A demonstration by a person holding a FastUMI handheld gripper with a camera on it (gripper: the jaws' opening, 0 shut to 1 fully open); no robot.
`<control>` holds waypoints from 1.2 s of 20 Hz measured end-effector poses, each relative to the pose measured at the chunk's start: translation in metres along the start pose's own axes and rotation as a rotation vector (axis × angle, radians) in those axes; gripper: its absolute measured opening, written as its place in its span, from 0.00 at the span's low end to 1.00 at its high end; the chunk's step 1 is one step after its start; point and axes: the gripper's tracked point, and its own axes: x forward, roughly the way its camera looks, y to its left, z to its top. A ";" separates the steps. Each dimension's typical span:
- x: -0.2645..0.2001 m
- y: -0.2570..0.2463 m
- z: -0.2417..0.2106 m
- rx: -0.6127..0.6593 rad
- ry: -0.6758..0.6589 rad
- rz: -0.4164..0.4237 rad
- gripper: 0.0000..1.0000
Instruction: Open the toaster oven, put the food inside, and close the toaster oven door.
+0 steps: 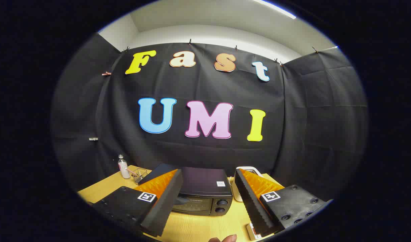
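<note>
On the wooden table [198, 228], light and fine-grained, a dark toaster oven [203, 191] stands just ahead of the gripper [209, 201], framed between its two fingers. Oven is a boxy metal case with a flat matte top and a small pale sticker near its right rear corner. Door is closed; the glass front is dark, so nothing can be made out inside. Two round knobs [221, 206] sit stacked at the right of the front panel.

Gripper fingers are spread wide apart, holding nothing; each is a long wedge with a ridged inner face, neither touching the oven.

Behind the oven to the left, a small wire basket [140, 174] sits on the table; contents too small to tell. Just beside it stands a small clear bottle [124, 169] with a pale cap. To the oven's right, partly hidden by the right finger, is a white rounded object [237, 191], kind unclear.

Food is not identifiable. A fingertip [225, 239] shows at the near table edge.
</note>
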 end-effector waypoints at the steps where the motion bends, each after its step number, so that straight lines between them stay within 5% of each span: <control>1: 0.000 0.000 0.000 0.001 0.000 -0.003 0.97; 24: 0.027 0.066 -0.020 0.057 0.044 0.026 0.97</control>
